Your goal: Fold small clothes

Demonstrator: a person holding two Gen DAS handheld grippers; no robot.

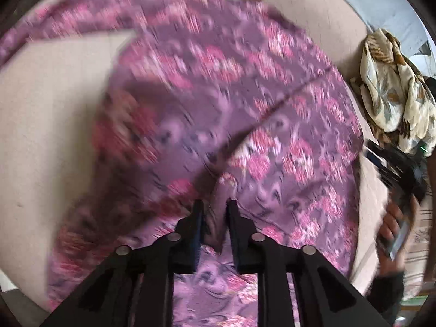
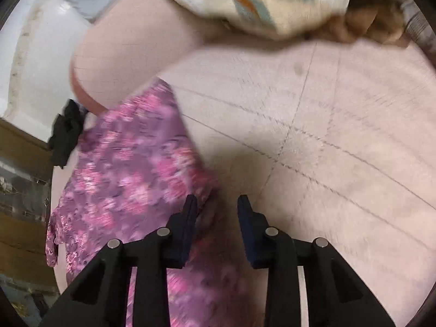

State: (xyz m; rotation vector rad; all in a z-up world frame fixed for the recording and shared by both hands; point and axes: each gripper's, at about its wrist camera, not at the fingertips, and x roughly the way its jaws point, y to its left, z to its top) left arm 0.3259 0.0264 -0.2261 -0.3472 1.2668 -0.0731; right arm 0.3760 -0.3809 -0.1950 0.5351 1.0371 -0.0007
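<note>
Left wrist view, left to right: bare pale pink sheet point(image 1: 49, 125) on the left, slightly wrinkled. Centre is filled by the purple floral garment point(image 1: 218, 95), spread over the sheet, heavy motion blur. A narrow strip of it runs up along the top-left edge. A diagonal fold or seam crosses its right half. Left gripper point(image 1: 215, 207) sits low centre, jaws narrow, with a raised ridge of the purple fabric between the fingertips; looks pinched, blur makes contact hard to confirm on both sides. Far right: a crumpled cream leaf-print cloth point(image 1: 392, 90) lies on the sheet edge, just beside the purple garment but apart from it. Below it, the right gripper body and the person's hand point(image 1: 395, 229) around its handle, off the garment's right edge.

Right wrist view, left to right: white rounded surface and wood furniture at far left, a small black cloth point(image 2: 66, 133) beside the bed edge. Purple floral garment point(image 2: 130, 179) runs down the left-centre, its right edge passing under the left fingertip. Right gripper point(image 2: 218, 204) has jaws set moderately wide, gap shows only shadowed sheet point(image 2: 340, 141), nothing gripped. Sheet with grid creases fills the right. Cream leaf-print cloth point(image 2: 259, 2) at the top, blurred.
</note>
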